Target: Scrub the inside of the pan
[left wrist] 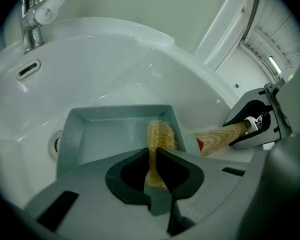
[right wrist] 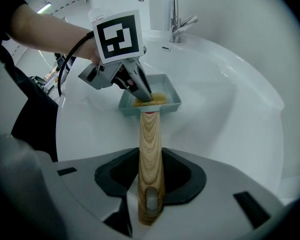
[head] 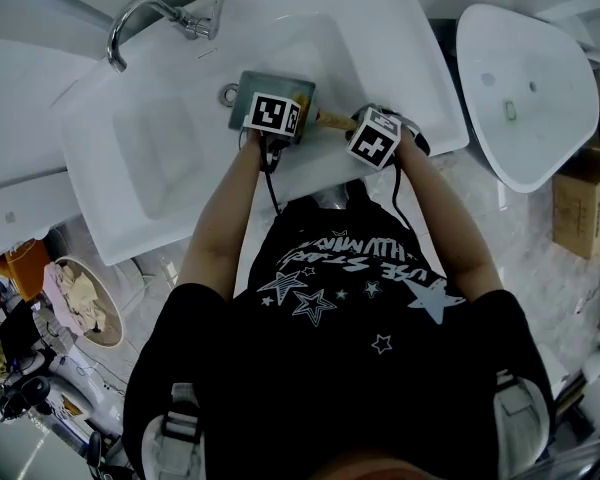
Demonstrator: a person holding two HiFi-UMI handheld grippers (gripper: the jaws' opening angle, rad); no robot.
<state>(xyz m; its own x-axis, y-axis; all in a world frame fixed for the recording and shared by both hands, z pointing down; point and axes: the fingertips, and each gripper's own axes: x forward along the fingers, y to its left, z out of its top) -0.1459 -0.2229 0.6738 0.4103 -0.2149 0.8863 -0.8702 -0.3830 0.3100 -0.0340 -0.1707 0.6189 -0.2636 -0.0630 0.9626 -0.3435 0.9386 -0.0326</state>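
The left gripper [left wrist: 154, 153] pinches a yellow loofah scrubber [left wrist: 163, 133] inside the grey square pan [left wrist: 110, 129]. The right gripper [right wrist: 151, 170] clamps the pan's wooden handle [right wrist: 150, 134].

I'm working over a white sink [head: 130, 158]. Its drain [head: 227, 95] sits in the basin floor. The square grey pan [head: 270, 81] lies flat just beside that drain, its wooden handle [head: 332, 120] pointing away from it. The faucet [head: 192, 23] stands on the rim beyond the drain.
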